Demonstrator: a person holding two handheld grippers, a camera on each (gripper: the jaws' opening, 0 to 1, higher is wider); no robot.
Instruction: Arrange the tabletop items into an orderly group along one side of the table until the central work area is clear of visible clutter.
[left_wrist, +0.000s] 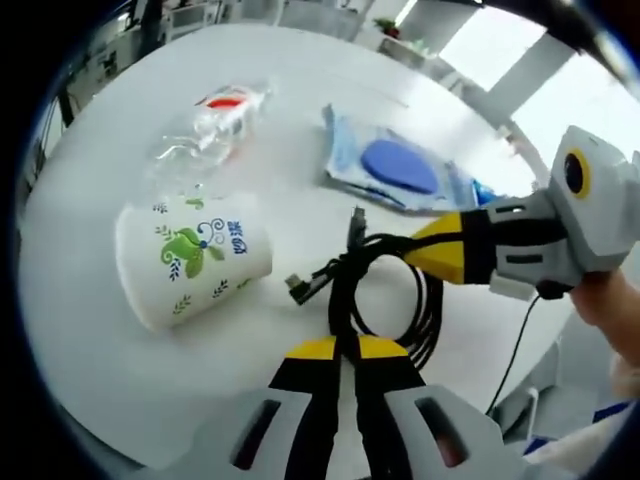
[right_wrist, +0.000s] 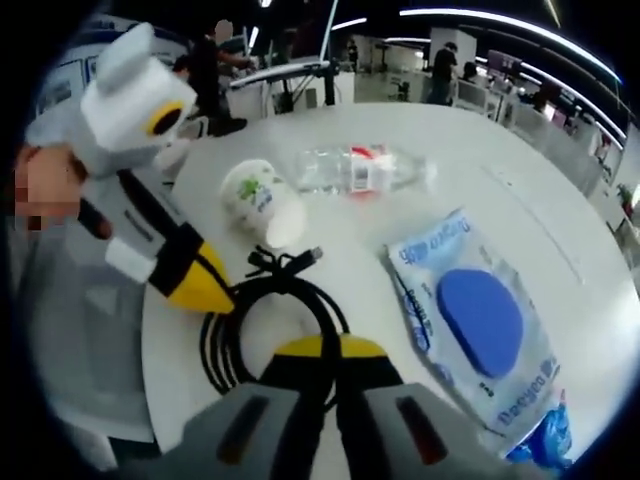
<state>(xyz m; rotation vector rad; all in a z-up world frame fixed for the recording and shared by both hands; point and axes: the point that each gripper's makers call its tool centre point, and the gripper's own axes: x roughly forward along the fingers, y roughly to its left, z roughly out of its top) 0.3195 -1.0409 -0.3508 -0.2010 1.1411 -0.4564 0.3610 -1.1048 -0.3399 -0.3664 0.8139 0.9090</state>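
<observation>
A coiled black cable (left_wrist: 432, 300) lies on the white round table (left_wrist: 90, 340). My left gripper (left_wrist: 340, 345) is shut on the coil's near side. My right gripper (left_wrist: 412, 247) comes in from the right, shut on the cable close to its plugs. In the right gripper view, my right gripper (right_wrist: 325, 348) pinches the cable (right_wrist: 232, 352), and my left gripper (right_wrist: 222, 297) holds it from the left. A paper cup (left_wrist: 195, 255) with a green print lies on its side beside the coil. Behind it lies a clear plastic bottle (left_wrist: 210, 125).
A blue-and-white packet (left_wrist: 400, 165) holding a round blue pad lies flat right of the bottle; the right gripper view has this packet (right_wrist: 480, 320) beside the cup (right_wrist: 262, 200) and bottle (right_wrist: 360, 170). The table's edge (right_wrist: 160, 400) runs close by the coil. Desks and people stand far behind.
</observation>
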